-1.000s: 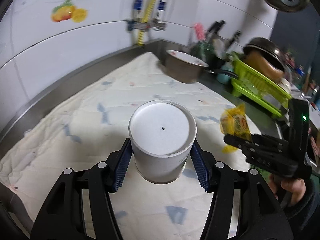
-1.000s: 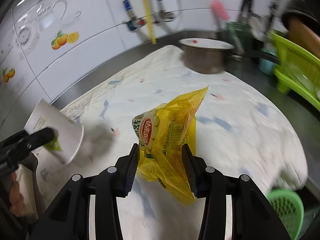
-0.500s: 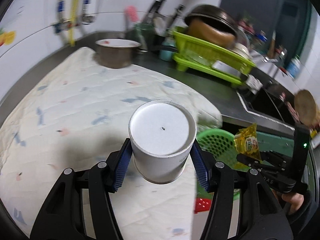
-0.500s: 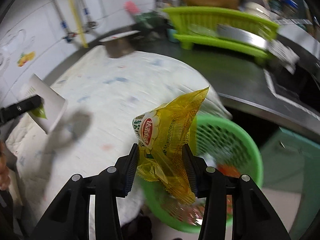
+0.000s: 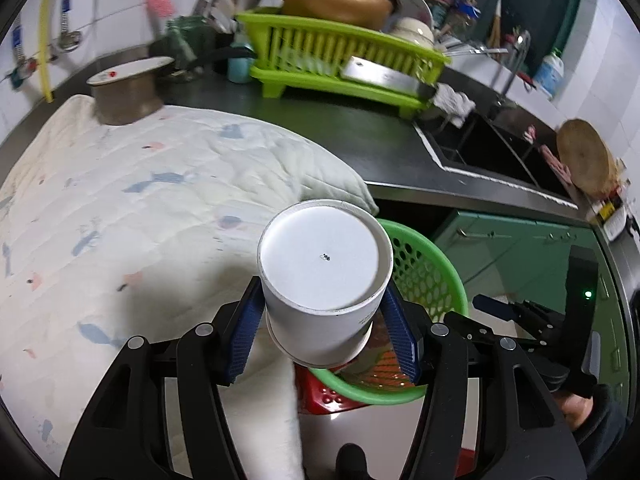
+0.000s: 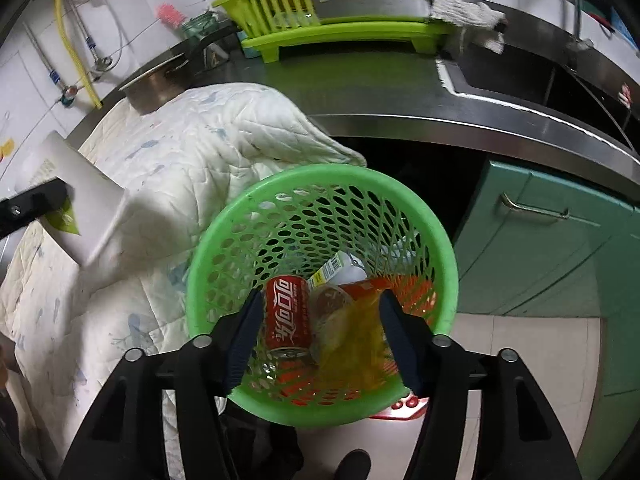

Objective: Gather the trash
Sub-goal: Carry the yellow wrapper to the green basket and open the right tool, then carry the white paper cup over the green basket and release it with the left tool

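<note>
My left gripper (image 5: 322, 326) is shut on a white paper cup (image 5: 324, 280), bottom toward the camera, held beside and above the rim of the green mesh basket (image 5: 432, 276). The cup also shows in the right wrist view (image 6: 76, 208). My right gripper (image 6: 320, 336) is open right over the basket (image 6: 320, 184). The yellow snack wrapper (image 6: 356, 344), blurred, is falling between its fingers into the basket, beside a red cola can (image 6: 288, 318) and other trash. The right gripper also shows in the left wrist view (image 5: 516, 316).
A quilted white cloth (image 5: 140, 200) covers the steel counter. A pot (image 5: 124, 92), a green dish rack (image 5: 344, 60) and a sink (image 5: 488, 148) stand behind. Green cabinet doors (image 6: 552, 248) are to the right of the basket, which sits on a red stool (image 6: 404, 406).
Both grippers swung right, from over the cloth to the basket. The right gripper opened and let go of the yellow wrapper, which now drops into the basket. The left gripper still holds the cup.
</note>
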Demonstrator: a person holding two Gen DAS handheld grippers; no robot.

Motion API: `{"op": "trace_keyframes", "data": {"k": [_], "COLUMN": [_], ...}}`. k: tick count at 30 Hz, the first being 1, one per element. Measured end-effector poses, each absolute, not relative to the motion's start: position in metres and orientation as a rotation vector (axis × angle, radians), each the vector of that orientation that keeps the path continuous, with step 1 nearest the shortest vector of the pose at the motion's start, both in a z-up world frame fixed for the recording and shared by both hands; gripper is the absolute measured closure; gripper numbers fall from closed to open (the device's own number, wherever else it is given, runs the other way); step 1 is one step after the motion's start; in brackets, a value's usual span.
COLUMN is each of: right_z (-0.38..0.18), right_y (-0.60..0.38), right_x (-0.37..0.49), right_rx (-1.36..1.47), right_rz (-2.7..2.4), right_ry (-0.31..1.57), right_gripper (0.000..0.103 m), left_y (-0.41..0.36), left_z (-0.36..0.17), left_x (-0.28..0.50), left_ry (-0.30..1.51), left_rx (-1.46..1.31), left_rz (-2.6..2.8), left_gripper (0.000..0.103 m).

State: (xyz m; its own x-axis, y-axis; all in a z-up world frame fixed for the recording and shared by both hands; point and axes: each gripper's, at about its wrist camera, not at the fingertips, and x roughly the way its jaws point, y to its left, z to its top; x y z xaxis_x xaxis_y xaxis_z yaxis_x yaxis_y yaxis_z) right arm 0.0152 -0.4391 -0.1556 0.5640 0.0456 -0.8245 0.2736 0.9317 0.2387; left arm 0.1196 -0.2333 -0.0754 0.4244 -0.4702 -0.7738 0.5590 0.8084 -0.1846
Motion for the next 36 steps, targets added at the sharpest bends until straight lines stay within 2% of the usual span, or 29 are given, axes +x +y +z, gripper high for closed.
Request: {"op": "trace_keyframes", "data": {"k": [8, 21, 29, 36], "right_z": [-0.142, -0.121, -0.114, -0.103], "right_y": [-0.442, -0.438, -0.433, -0.426], "right_x": [-0.005, -0.025, -0.028, -0.025], "right_rx": [0.397, 0.424, 0.418, 0.401], "right_rz": [-0.146, -0.139, -0.126, -0.106], "right_ry": [0.923, 0.866, 0.853, 0.839], "right_gripper": [0.033, 0.032, 0.032, 0.029], "left_y": [-0.269, -0.286, -0.282, -0.262], "left_z": [-0.096, -0.111, -0.100, -0.084], "left_x": [0.122, 0.119, 0.113, 0.109], "left_ry": [1.006, 1.059, 1.033, 0.991], "left_rx": [0.133, 0.124, 0.116, 0.110], "left_rz": [-0.701, -0.743, -0.749, -0.707], "left_gripper": [0.044, 0.042, 0.040, 0.032]}}
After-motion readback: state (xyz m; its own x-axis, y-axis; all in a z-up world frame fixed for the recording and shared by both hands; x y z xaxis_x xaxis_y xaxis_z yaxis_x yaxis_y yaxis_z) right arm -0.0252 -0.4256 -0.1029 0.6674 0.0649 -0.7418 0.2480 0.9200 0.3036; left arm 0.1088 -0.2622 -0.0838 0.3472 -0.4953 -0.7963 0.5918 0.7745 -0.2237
